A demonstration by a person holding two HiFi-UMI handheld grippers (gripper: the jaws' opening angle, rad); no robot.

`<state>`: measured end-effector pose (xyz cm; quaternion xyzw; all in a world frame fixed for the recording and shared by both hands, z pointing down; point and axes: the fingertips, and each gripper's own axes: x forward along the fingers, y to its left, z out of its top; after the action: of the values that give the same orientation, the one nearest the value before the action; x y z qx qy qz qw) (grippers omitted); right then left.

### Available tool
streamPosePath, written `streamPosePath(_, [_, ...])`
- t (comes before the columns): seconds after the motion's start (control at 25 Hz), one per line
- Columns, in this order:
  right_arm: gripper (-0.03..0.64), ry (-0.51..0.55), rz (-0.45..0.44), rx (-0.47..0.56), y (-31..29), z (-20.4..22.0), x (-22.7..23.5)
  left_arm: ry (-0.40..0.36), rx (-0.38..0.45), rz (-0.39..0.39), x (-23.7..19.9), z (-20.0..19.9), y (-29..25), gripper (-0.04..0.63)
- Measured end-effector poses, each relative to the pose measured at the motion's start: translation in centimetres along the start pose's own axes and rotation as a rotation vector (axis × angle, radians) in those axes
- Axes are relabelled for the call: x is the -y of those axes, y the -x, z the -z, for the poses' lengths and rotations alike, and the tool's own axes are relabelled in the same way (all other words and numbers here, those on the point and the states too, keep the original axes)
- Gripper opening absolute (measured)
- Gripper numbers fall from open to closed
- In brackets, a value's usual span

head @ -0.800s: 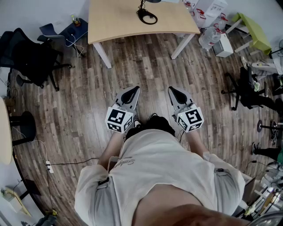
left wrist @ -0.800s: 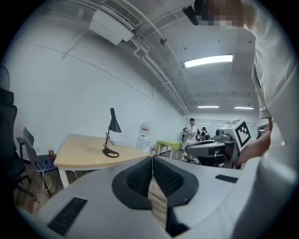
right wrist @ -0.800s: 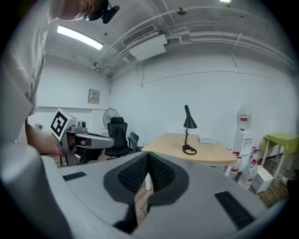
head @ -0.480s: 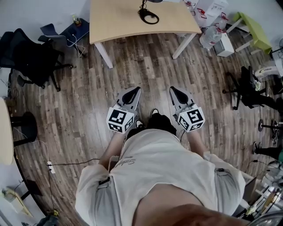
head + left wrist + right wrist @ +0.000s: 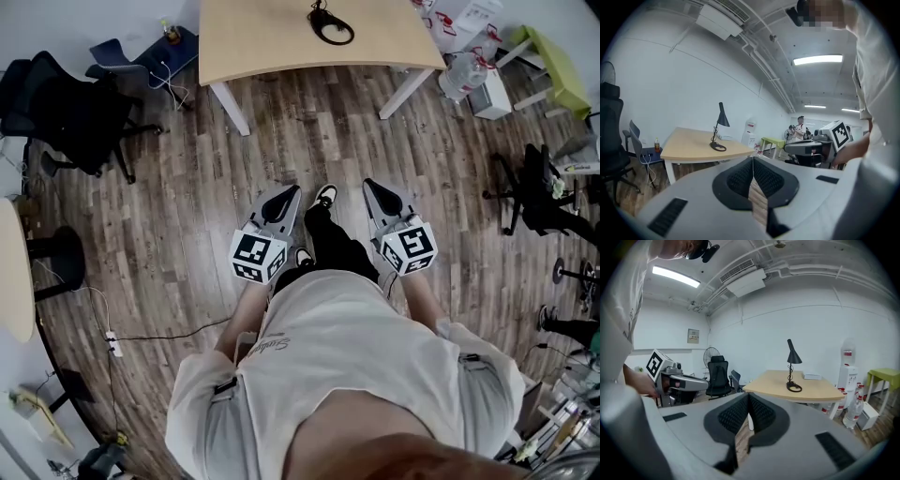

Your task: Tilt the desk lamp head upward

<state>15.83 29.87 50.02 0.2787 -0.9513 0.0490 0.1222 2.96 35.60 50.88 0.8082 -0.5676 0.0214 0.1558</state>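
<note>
On the desk (image 5: 773,383) stands the lamp (image 5: 790,366); left claw (image 5: 752,158), right claw (image 5: 748,394) closed.

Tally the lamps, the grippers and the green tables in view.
Lamp: 1
Grippers: 2, left gripper and right gripper
Green table: 1
Total: 4
</note>
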Motion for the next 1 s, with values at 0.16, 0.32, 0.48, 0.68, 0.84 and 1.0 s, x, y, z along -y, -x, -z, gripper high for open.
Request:
streamPosePath(0.16, [-0.006,-0.016,-0.027,0.003,-3.2,-0.3,1.5,0.001,-0.019,-0.028,-2.4,-0.7,-1.5,0.015])
streamPosePath(0.32, [-0.006,-0.035,-0.051,0.011,-8.0,-0.9,4.1,-0.024,-0.038,-0.050,-5.7,-2.7,-4.4,0.015])
streamPosePath(0.48, [-0.006,-0.057,-0.059,0.023,-14.0,-1.9,7.1,-0.027,-0.090,-0.056,-10.3,-4.0,-8.1,0.015])
streamPosePath(0.68, [-0.006,-0.087,-0.056,0.044,-19.3,-2.9,12.8,-0.099,-0.104,-0.020,-12.9,-7.7,-15.1,0.015])
streamPosePath(0.84, [-0.006,-0.080,-0.071,0.046,-23.4,-4.4,17.1,-0.047,-0.066,-0.004,-15.5,-11.6,-20.5,0.015])
streamPosePath(1.0, [-0.006,-0.056,-0.085,0.056,-27.3,-5.6,20.9,0.025,-0.033,0.002,-17.9,-13.5,-25.2,0.015])
